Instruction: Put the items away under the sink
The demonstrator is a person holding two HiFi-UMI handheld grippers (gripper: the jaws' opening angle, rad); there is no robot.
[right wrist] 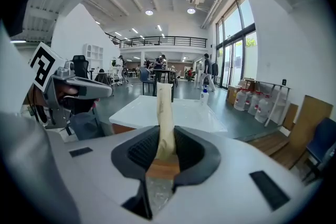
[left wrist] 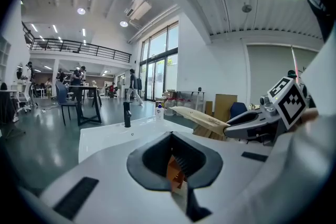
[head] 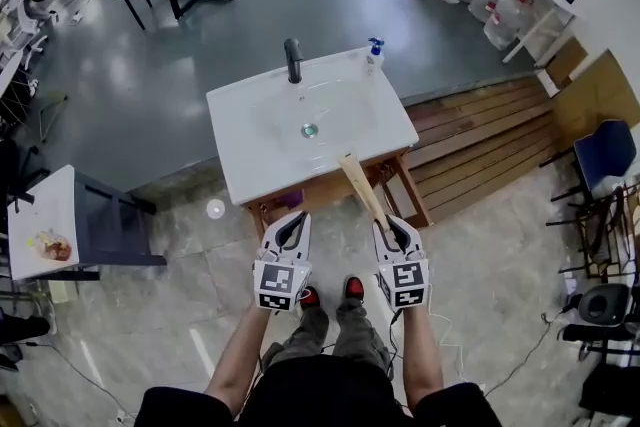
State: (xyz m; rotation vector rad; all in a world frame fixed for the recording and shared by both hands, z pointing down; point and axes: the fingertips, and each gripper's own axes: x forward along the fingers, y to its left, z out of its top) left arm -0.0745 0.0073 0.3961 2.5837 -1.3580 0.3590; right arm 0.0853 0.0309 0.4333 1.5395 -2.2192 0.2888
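Long pale wooden spatula (right wrist: 164, 113) stood clamped by one end in the right gripper (right wrist: 164, 160), pointing toward the white rectangular sink (head: 250, 120). The left gripper (left wrist: 176, 176) was closed and empty. Lowered carelessly, the spatula's free tip might have struck the rim and twisted loose.

Camera setup, quick rundown
Head view looks steeply down on the sink (head: 250, 140) from high above; both gripper views sit low and close, facing level across that same sink.
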